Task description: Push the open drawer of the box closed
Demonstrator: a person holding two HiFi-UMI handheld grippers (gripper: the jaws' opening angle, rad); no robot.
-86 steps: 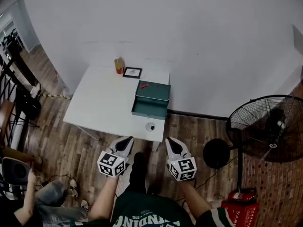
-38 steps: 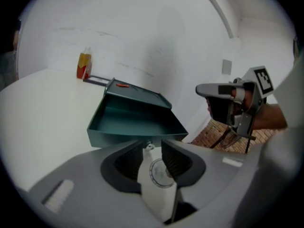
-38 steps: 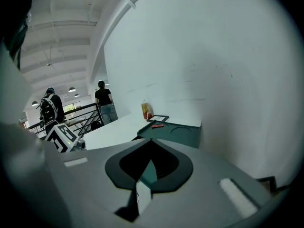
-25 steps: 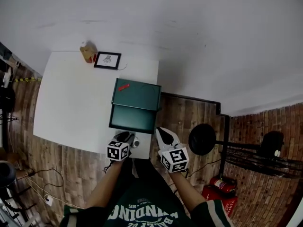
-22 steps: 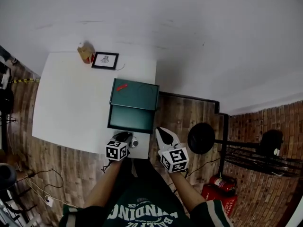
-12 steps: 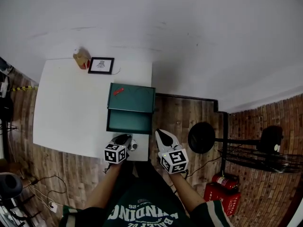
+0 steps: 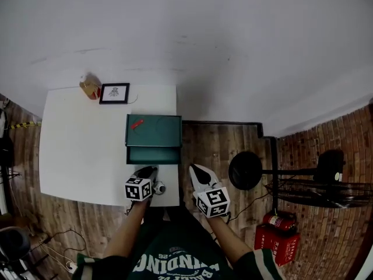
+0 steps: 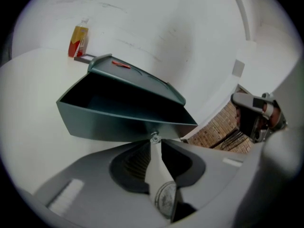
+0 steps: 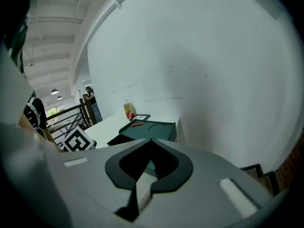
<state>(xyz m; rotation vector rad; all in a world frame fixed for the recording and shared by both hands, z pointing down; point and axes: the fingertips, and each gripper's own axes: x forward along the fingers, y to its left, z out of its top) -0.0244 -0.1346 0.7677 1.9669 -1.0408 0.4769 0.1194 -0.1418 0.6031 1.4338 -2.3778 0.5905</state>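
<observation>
A dark green box (image 7: 154, 132) stands on the white table (image 7: 76, 150), its drawer (image 7: 152, 155) pulled out toward me. In the left gripper view the hollow drawer (image 8: 114, 122) fills the middle, under the box lid (image 8: 137, 77). My left gripper (image 7: 148, 170) points at the drawer front. Its jaws (image 8: 155, 141) stand a narrow slit apart, and the drawer's small metal knob (image 8: 153, 137) sits right at their tips; I cannot tell if they touch it. My right gripper (image 7: 194, 168) hangs off the table's right edge, shut and empty (image 9: 151, 140), with the box (image 9: 152, 128) beyond it.
A small red item (image 7: 136, 124) lies on the box top. A picture frame (image 7: 114, 93) and a carton (image 7: 89, 87) stand at the table's far side. A small round object (image 7: 158, 187) lies by my left gripper. A floor fan (image 7: 245, 171) and red extinguishers (image 7: 274, 232) are to the right.
The head view has shifted and the table edge has come nearer. The drawer sticks out of the box less than half a second ago. Both grippers keep their places in the view.
</observation>
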